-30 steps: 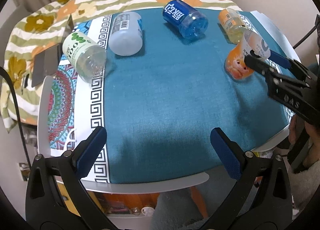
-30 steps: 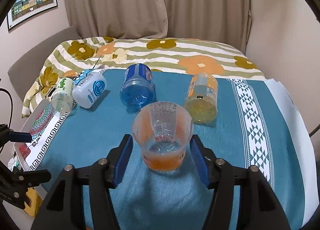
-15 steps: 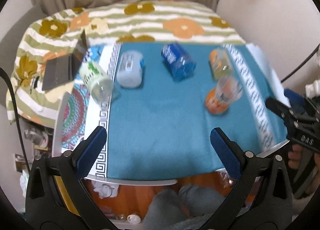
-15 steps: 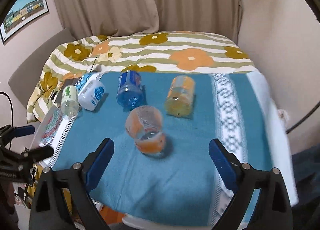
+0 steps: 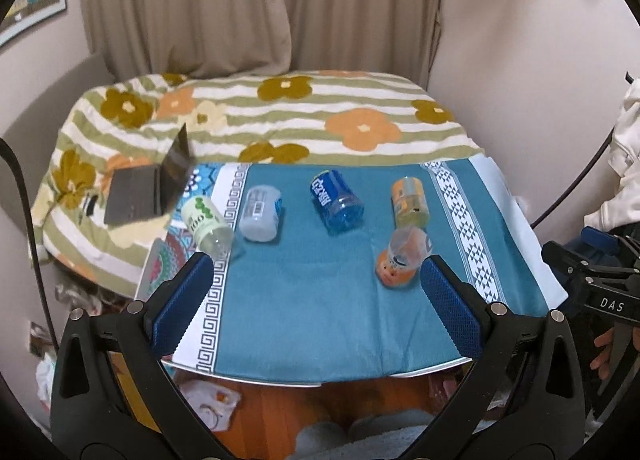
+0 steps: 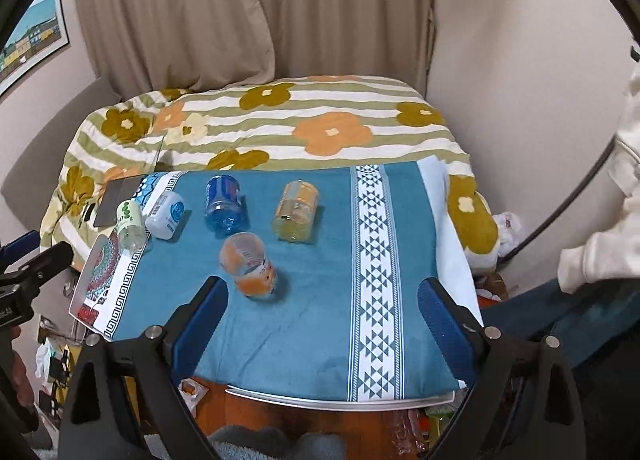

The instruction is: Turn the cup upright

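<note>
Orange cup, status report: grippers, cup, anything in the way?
Left gripper and right gripper open, both off the table. Orange cup upright on the blue cloth, free of either gripper. Four cups lie tipped behind it; nothing blocking.

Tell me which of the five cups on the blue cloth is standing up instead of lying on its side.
The orange cup nearest the grippers: it stands on its base, mouth up. The green-label, white, blue and yellow cups lie on their sides.

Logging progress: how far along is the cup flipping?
Done: the orange cup stands upright on the teal cloth. In hand: nothing; the right claw and left claw are open and clear. Left: four cups behind it lie on their sides.
</note>
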A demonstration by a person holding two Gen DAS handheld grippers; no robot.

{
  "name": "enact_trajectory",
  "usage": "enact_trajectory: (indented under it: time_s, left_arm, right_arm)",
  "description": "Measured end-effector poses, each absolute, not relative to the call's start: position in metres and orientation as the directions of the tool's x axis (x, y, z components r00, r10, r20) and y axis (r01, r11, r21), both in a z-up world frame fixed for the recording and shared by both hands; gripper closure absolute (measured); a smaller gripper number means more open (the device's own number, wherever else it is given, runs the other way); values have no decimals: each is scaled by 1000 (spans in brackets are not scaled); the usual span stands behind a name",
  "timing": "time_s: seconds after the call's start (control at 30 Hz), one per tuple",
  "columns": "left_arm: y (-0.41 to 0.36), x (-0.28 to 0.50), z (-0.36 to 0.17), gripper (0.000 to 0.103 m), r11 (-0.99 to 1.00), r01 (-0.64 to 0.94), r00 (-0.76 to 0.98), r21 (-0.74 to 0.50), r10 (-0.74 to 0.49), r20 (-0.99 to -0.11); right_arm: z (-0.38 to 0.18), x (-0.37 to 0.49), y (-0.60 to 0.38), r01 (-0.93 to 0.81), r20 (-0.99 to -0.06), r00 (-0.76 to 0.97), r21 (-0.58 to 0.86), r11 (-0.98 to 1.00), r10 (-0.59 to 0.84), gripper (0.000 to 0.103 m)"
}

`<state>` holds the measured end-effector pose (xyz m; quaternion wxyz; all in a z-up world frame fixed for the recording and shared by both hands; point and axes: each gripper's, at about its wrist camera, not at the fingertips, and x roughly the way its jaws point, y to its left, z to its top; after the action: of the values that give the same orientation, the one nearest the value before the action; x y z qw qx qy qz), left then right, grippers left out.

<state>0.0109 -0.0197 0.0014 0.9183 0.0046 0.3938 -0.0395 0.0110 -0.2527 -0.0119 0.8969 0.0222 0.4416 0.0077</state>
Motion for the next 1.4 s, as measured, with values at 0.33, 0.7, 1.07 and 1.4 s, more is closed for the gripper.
enact_trajectory:
  time_s: [0.33,0.7,1.07,1.4]
  left_arm:
    - [-31,3,8,0,993,117,717,-1,-85,-692]
    - [-31,1,10,0,993,114,719,-8,-88,-689]
    - [-30,1,9,0,994,110,718,-13,-88,-690]
    - [-31,2,7,0,994,110,717,-20,-93,-691]
  right_arm:
    - [-9,3,-252,20,-778,627,54,998,30,8]
    - [-7,3,-250,24,-774,633,42,999,17,8]
    - [-6,5,-252,35,-772,635,37,999,6,8]
    - [-5,7,-253,38,-774,634,32,999,1,8]
